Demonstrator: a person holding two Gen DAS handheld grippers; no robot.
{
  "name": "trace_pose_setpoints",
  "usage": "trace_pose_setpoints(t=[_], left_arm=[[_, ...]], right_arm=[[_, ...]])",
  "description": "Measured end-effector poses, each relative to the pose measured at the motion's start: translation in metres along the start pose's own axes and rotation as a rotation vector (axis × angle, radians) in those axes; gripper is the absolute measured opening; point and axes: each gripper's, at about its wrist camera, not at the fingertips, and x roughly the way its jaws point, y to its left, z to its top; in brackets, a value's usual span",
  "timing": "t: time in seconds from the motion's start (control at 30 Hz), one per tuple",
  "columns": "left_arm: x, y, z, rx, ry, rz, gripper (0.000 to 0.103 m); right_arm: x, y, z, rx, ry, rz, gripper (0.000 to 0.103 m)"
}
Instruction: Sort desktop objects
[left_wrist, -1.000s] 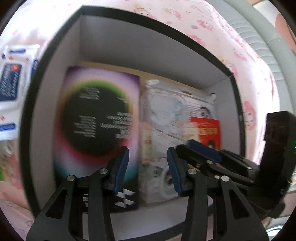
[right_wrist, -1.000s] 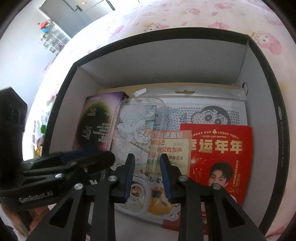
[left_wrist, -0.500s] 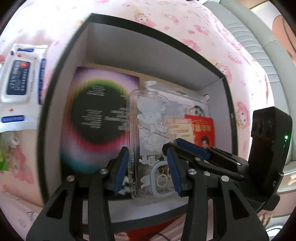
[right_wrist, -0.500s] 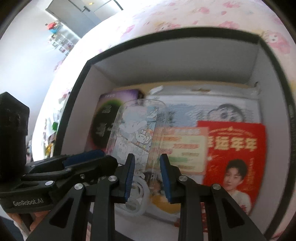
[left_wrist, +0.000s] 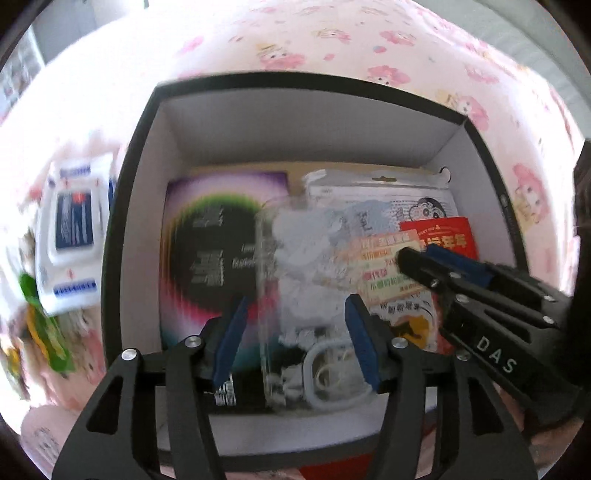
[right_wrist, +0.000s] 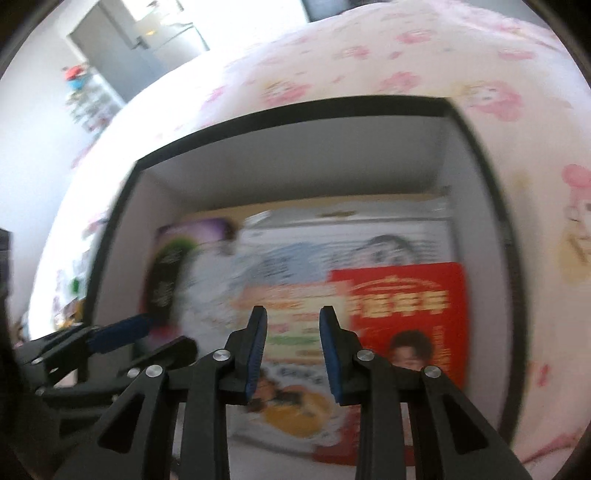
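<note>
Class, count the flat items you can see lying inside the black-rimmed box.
4. A purple card with a dark circle at left, a clear cartoon phone case in the middle, a cartoon sticker pack at the back, a red card at right. Others may lie hidden underneath.

Matt cardboard box (left_wrist: 155, 155) holds a glossy clear-plastic case (left_wrist: 295, 280).

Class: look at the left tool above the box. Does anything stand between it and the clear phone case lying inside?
Nothing visible does. The left tool hangs open right over the clear case in the box; the right tool is off to one side.
</note>
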Motion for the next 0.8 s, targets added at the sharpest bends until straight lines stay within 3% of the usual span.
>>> trace_pose_setpoints(t=[0.27, 0.4, 0.53, 0.67, 0.8], left_arm=[[0.016, -0.027, 0.007, 0.096, 0.026, 0.034, 0.061], [0.024, -0.035, 0.004, 0.134, 0.016, 0.168, 0.062], [0.025, -0.021, 0.004, 0.097, 0.036, 0.218, 0.063], [0.023, 0.009, 0.000, 0.043, 0.044, 0.237, 0.067], [0.018, 0.025, 0.004, 0.012, 0.070, 0.173, 0.060]], right_arm=[[-0.020, -0.019, 0.007, 0.038, -0.102, -0.098, 0.027], [-0.017, -0.013, 0.010, 0.011, -0.071, -0.084, 0.028], [-0.003, -0.002, 0.005, -0.021, -0.033, -0.071, 0.028], [0.000, 0.003, 0.002, -0.049, -0.014, -0.066, 0.028], [-0.004, 0.003, 0.006, -0.056, -0.032, -0.078, 0.028]])
